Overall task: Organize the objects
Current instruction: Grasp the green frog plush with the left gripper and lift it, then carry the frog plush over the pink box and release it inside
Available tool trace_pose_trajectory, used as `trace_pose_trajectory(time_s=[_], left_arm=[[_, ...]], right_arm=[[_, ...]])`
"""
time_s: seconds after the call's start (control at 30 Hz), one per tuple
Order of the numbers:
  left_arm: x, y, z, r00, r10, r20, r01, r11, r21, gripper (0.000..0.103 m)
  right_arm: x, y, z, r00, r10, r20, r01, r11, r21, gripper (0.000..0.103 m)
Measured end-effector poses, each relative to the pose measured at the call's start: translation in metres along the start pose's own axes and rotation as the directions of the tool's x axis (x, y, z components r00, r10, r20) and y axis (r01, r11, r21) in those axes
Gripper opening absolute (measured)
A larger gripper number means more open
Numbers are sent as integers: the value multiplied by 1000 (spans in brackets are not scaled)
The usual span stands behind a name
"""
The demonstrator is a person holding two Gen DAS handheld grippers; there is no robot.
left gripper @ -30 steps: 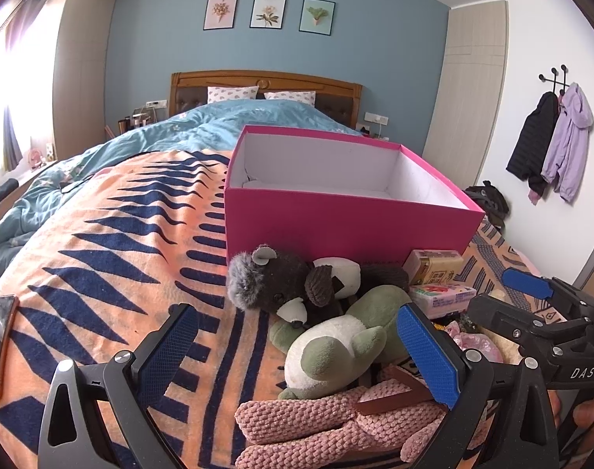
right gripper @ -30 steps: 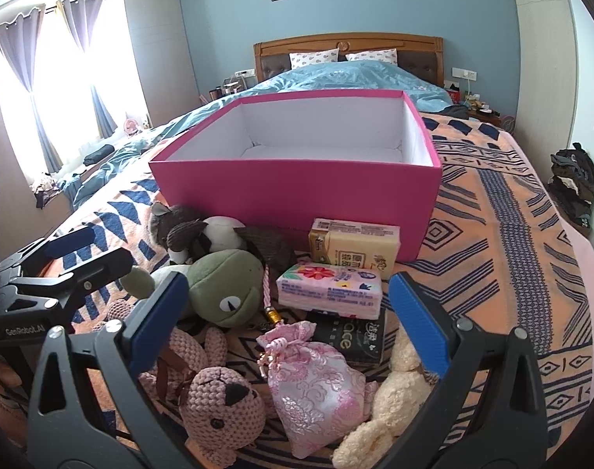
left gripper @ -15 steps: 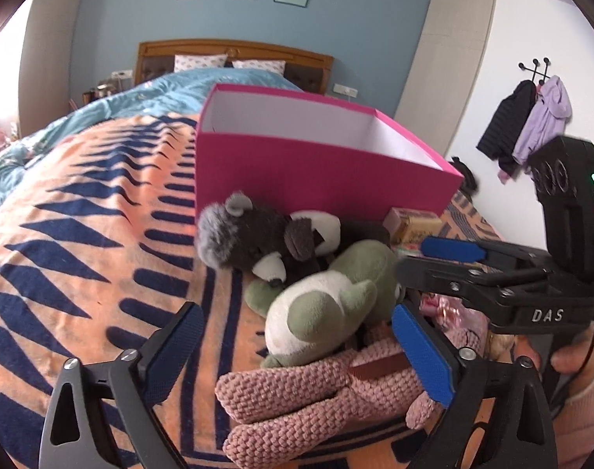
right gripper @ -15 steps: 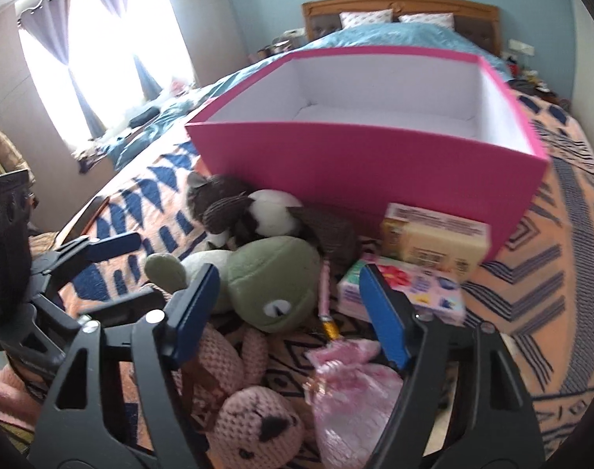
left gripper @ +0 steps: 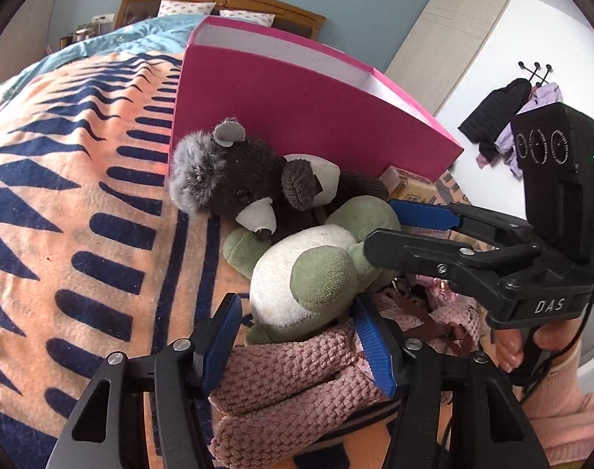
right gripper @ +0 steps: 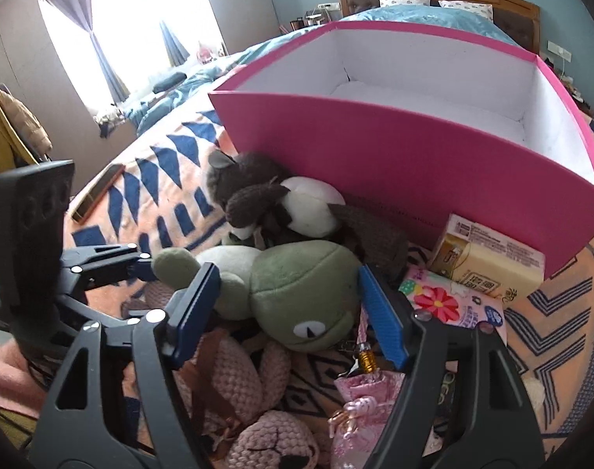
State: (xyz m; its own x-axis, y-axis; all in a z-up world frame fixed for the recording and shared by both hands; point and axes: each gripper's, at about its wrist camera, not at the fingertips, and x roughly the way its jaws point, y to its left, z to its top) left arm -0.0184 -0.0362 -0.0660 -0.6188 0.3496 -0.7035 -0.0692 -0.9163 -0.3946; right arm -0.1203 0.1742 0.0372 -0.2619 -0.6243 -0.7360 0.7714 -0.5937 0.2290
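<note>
The left claw [left gripper: 297, 346], at the bottom of its own view, had just been closing; its blue pads [left gripper: 373, 346] flanked the pink knitted toy's [left gripper: 293, 383] legs, the right pad against the knit, the left pad [left gripper: 222, 342] close beside it, so whether it truly gripped cannot be told. Left of the toys lay the bed's orange and navy blanket [left gripper: 62, 215]. Above the knitted legs sat the green frog plush [left gripper: 308, 273], and above that a grey koala [left gripper: 234, 179] leaning by the pink box [left gripper: 297, 109] in the upper centre. At the right of that frame the right claw [left gripper: 379, 226] reached in at the frog, held by a hand [left gripper: 531, 344].

In the right wrist view, the left claw [right gripper: 140, 262] entered from the left edge. The right claw [right gripper: 289, 308] stood partly closed, its pads [right gripper: 381, 312] either side of the frog's [right gripper: 305, 293] head, seemingly touching it. The pink pouch [right gripper: 359, 402] lay below, tissue packs [right gripper: 484, 262] at the right, and the box [right gripper: 394, 148] stood open and empty behind them.
</note>
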Motion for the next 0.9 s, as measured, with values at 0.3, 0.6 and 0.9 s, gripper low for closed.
trace_pose_trajectory(time_s=[0.3, 0.6, 0.9], left_arm=[[-2, -9, 0, 1000, 0, -2, 0, 1000, -2, 57], [-46, -18, 13, 994, 15, 108, -21, 998, 52, 57], [-85, -32, 55, 981, 1, 194, -27, 991, 133, 57]], right_arm=[[-10, 7, -3, 999, 51, 16, -52, 998, 24, 76], [-44, 27, 9, 988, 97, 123, -97, 995, 0, 76], [-81, 35, 41, 964, 130, 230, -123, 991, -45, 77]])
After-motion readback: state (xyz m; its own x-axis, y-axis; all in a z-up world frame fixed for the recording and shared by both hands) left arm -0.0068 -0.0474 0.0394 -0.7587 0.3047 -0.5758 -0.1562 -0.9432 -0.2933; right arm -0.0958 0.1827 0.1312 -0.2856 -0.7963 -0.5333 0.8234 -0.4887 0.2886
